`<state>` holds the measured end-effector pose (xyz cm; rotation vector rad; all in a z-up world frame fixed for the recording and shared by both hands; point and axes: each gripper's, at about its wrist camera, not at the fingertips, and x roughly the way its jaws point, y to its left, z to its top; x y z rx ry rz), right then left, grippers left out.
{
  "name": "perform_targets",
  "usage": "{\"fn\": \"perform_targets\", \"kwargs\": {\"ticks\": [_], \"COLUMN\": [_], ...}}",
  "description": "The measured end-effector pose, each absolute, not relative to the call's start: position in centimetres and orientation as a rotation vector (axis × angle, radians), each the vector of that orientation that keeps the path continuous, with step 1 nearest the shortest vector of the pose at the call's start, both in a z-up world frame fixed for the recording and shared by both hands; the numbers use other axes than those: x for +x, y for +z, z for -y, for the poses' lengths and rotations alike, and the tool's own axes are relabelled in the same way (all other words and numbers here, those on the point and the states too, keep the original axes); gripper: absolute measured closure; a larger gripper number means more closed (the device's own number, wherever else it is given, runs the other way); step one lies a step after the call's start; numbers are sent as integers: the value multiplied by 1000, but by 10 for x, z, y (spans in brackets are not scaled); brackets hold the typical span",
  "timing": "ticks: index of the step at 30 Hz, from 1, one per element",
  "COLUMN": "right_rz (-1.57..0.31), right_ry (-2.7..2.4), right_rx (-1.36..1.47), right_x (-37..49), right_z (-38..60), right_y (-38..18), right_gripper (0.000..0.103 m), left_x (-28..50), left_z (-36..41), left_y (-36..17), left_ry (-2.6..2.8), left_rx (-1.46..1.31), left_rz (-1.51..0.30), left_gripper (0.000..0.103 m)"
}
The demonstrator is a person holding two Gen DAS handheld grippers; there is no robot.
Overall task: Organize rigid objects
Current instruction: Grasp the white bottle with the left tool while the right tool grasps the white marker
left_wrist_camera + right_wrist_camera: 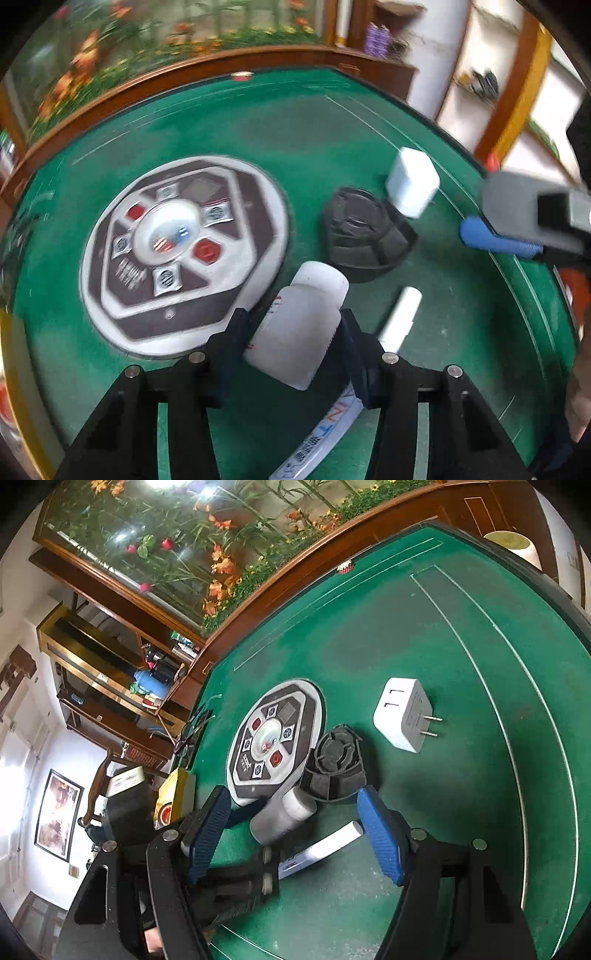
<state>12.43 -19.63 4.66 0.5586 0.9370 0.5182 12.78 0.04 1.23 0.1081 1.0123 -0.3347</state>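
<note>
Right wrist: bare felt (424, 635) beyond charger (402, 716)

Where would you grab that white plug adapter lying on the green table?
A judgement: grip the white plug adapter across its two flat broad sides, coming from above and away from its prongs, which stick out sideways toward the table edge. It lies apart from the black holder, so fingers have room on both sides.

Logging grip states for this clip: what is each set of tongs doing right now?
Left tongs: closed around the white plastic bottle.
Right tongs: open, holding nothing.
</note>
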Motion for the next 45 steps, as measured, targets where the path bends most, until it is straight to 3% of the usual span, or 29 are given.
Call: {"fn": "perform_targets", "kwargs": {"ticks": [11,16,21,23,25,26,27,28,31,45], "right_rz": [-1101,-1146,-1059,-988,-917,-892,-884,-901,-926,-958], "right_ry": [494,465,433,411,394,388,415,448,475,548], "right_rx": [326,239,105,-39,-180,-239,-254,-243,-216,-112], "right_x": [114,111,107,104,98,94,92,90,90,84], "right_z": [148,131,111,93,76,70,67,68,77,80], "right_y": [25,10,8,6,2,1,1,2,4,11], "right_gripper": [33,39,44,50,69,74,87,89,89,89], "left_x": [24,1,-1,-1,-2,-2,-3,-3,-6,-5], "left_z": [-68,-67,-71,-68,-68,-68,-69,-69,-67,-56], "left_y": [10,11,10,9,9,8,8,8,8,8], "left_ry": [-198,-198,-207,-201,-201,-205,-207,-211,-212,-215], "left_rx": [-32,-21,-26,-7,-5,-7,-10,-11,5,17], "left_rz": [-981,-963,-957,-954,-953,-953,-952,-952,-947,-950], "left_gripper": [51,51,51,51,51,51,51,52,58,59]}}
